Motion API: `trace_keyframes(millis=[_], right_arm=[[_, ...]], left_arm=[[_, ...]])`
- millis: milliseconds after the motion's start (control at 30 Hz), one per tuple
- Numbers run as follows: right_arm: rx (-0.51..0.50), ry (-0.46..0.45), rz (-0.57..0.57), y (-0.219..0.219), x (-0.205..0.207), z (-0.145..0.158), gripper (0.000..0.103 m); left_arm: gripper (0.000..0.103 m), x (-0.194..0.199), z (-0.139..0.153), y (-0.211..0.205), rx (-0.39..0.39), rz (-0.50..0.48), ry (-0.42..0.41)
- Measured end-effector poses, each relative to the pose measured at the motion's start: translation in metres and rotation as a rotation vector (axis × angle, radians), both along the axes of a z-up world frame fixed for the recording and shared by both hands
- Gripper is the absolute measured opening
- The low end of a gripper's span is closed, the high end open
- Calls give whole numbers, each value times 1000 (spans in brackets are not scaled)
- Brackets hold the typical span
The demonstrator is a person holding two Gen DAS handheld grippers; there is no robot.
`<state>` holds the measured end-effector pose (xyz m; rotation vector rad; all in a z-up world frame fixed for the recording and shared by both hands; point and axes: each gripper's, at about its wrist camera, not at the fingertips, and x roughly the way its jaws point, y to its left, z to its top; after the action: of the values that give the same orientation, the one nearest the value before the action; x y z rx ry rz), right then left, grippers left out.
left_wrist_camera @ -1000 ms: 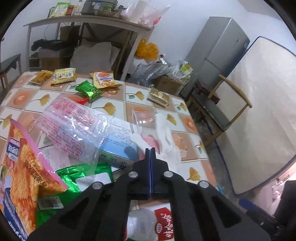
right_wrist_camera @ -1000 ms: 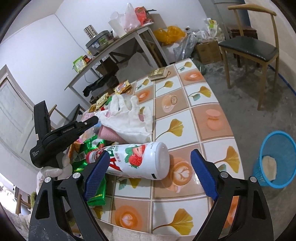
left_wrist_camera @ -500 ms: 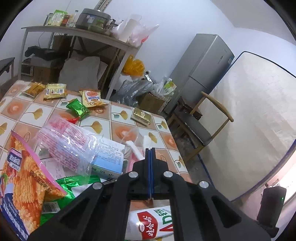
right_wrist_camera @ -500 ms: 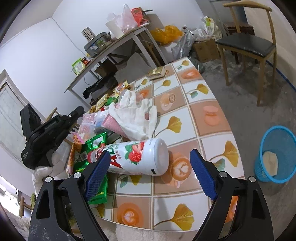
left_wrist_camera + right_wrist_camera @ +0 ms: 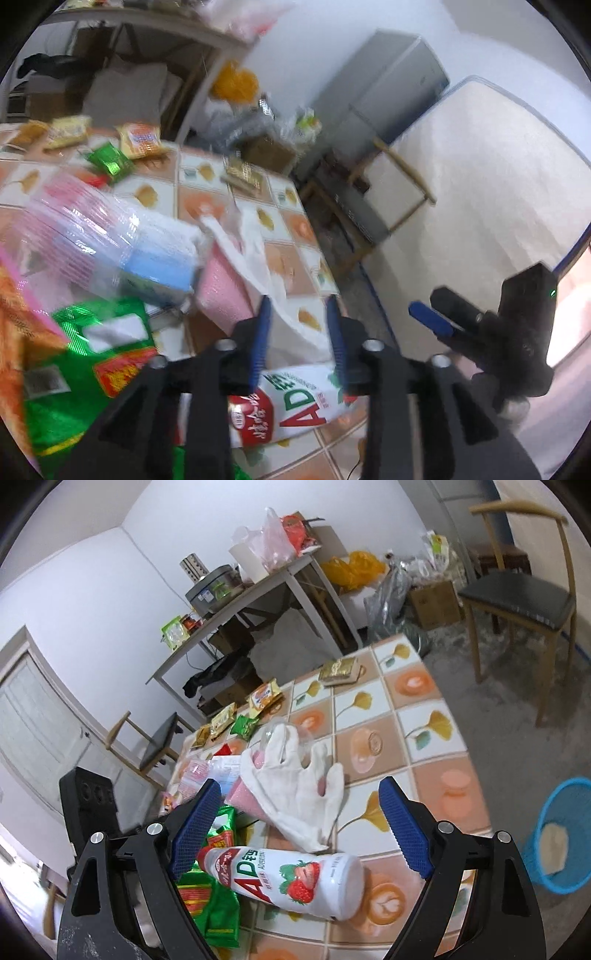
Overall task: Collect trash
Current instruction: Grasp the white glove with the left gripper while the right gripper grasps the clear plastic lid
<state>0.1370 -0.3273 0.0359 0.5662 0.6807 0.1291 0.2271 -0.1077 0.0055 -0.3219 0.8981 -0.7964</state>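
The right gripper (image 5: 295, 830) gaped empty above the strawberry drink bottle (image 5: 284, 880); the left gripper (image 5: 297, 339), empty, was opening. Pinched off-centre, the bottle could have rolled toward the white glove (image 5: 295, 771).

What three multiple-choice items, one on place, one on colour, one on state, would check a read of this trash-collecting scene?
1. Where is the white glove?
A. in the bin
B. on the table, draped over a pink item
C. on the chair

2. What colour is the bin on the floor?
A. blue
B. red
C. black

3. How does the strawberry drink bottle stand?
A. upright
B. lying on its side on the table
C. gripped by the right gripper

Answers:
1 B, its fingers spread over the tiled top, the pink item under it.
2 A, blue mesh wall beside the table.
3 B, its length runs flat along the tiles, the wide-open pads clear of it.
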Motion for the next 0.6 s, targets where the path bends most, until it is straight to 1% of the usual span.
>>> trace_keyframes(millis=[33, 133, 300, 433, 533, 567, 600], right_arm=[[15, 9, 1, 1, 0, -5, 82], [33, 28, -3, 1, -3, -14, 82], [47, 42, -32, -10, -15, -21, 82], [60, 66, -56, -20, -25, -32, 82], [67, 82, -63, -25, -31, -38, 82], [69, 84, -66, -26, -33, -40, 82], [73, 85, -71, -28, -37, -41, 82]], left_arm=[[37, 2, -4, -8, 26, -7, 10], [40, 8, -13, -20, 76, 17, 36], [41, 26, -22, -29, 100, 68, 109], [41, 38, -29, -30, 114, 131, 185], [41, 44, -30, -29, 140, 165, 201], [40, 45, -30, -30, 150, 176, 205], [32, 46, -31, -31, 166, 189, 207]])
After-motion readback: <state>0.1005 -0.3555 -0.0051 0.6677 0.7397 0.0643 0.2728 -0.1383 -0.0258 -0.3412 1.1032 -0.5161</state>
